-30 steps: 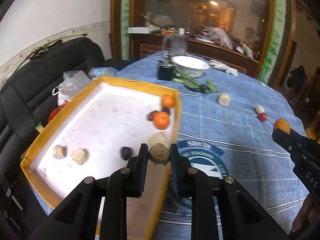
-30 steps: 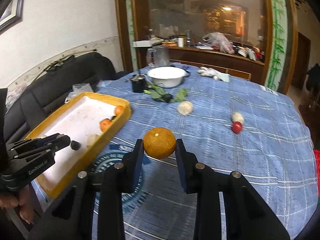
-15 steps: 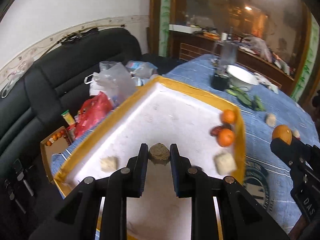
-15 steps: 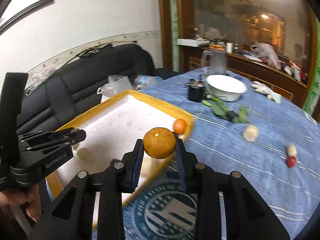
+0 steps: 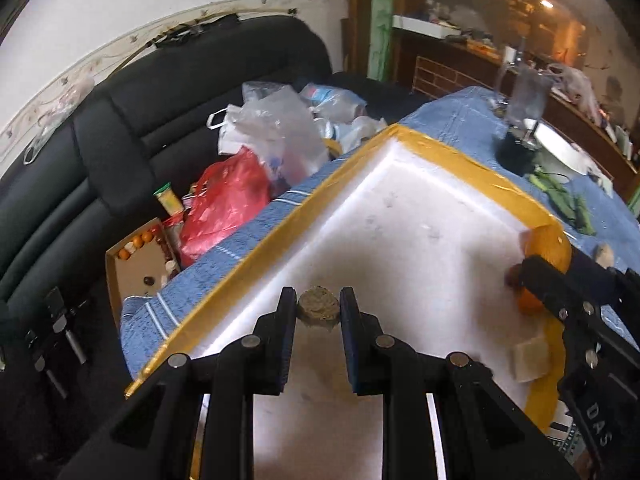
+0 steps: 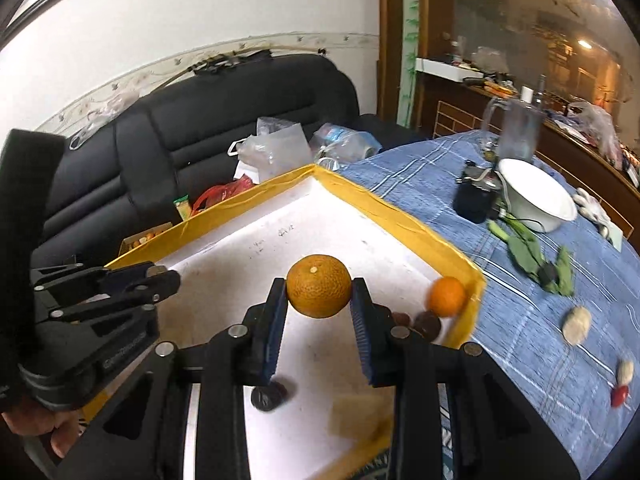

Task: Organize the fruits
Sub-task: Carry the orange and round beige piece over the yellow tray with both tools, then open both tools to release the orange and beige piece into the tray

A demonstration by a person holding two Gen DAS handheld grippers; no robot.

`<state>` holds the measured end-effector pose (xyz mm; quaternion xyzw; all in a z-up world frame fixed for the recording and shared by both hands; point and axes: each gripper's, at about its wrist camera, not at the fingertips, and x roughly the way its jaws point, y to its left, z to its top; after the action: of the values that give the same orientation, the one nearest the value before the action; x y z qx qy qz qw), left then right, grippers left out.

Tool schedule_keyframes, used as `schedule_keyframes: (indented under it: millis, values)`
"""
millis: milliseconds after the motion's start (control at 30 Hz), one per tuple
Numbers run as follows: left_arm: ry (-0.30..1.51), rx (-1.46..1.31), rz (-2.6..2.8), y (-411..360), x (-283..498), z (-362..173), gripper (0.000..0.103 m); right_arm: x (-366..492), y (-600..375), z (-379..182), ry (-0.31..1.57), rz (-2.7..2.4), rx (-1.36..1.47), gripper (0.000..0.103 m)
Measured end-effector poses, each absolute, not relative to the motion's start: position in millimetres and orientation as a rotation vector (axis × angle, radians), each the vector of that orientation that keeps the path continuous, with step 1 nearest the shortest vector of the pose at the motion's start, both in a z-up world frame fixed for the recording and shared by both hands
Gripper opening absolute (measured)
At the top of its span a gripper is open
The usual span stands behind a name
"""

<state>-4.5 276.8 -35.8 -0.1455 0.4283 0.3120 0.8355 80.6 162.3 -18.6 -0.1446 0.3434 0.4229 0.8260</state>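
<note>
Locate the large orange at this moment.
The large orange sits centre of the right wrist view, clamped in the right gripper above the white floor of the yellow-rimmed tray, left of a smaller orange in the tray's corner.

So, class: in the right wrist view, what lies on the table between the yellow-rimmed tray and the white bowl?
In the right wrist view, only bare blue checked tablecloth lies between the tray and the white bowl; a black cup stands just before the bowl.
</note>
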Motion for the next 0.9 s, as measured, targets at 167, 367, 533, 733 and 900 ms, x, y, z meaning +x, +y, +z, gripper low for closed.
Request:
schedule_keyframes:
  millis: [167, 367, 533, 733, 900]
  values:
    - [0.918, -0.314, 0.678, 286, -10, -37, 0.02, 88, 177, -27, 0.755, 0.909, -0.331, 0.034]
    - [0.932, -0.305, 0.668, 287, -8, -41, 0.02, 101, 178, -35, 0.783, 0.882, -0.315, 0.034]
    - [0.933, -0.285, 0.649, 286, -7, -43, 0.02, 110, 170, -36, 0.801, 0.875, -0.285, 0.034]
    - [0.948, -0.27, 0.615, 284, 4, -48, 0.021, 117, 181, -44, 0.823, 0.888, -0.3, 0.035]
    - [0.973, -0.253, 0.59, 277, 8, -50, 0.025, 120, 188, -54, 0.851, 0.887, -0.323, 0.048]
